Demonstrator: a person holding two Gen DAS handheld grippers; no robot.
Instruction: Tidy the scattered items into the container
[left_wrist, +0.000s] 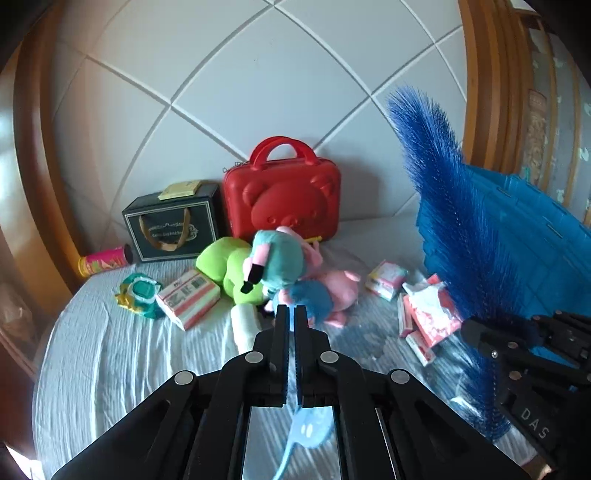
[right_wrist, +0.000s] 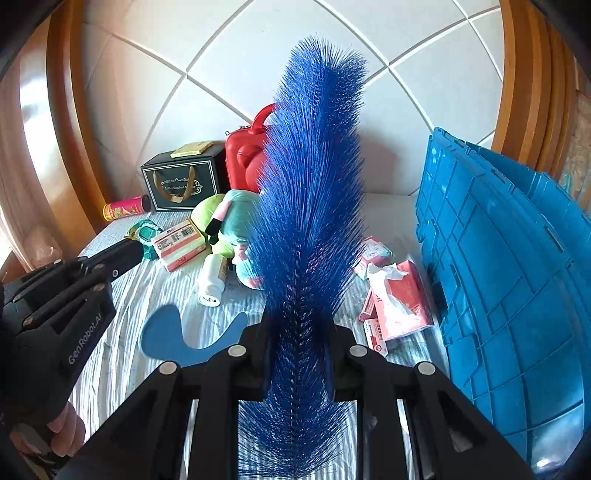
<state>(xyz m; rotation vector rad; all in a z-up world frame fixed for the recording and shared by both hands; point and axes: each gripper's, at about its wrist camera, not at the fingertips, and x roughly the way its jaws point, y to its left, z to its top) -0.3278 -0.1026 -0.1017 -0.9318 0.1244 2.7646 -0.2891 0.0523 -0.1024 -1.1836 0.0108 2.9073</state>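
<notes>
Gripping the blue bristle brush (right_wrist: 314, 206) upright, our right gripper (right_wrist: 297, 354) sits at 9 o'clock of the blue plastic crate (right_wrist: 517, 280). Our left gripper (left_wrist: 290, 314) is nearly closed, empty. Plush toys (left_wrist: 258, 269) and packets (left_wrist: 428, 314) remain on the bed.

You have bright daylight in both views, coming in from the left of the frame: the wooden headboard frame (right_wrist: 35, 122) shows a long white glare streak at the left edge, and the bedsheet (left_wrist: 110, 354) is washed pale at lower left. The fisheye bends the padded headboard (left_wrist: 258, 85) seams into curves and leaves dark vignette in the corners. The middle of each frame is sharp; the edges soften, and the far left of the left wrist view is hazy. The blue brush (right_wrist: 314, 192) casts a faint shadow on the sheet.
</notes>
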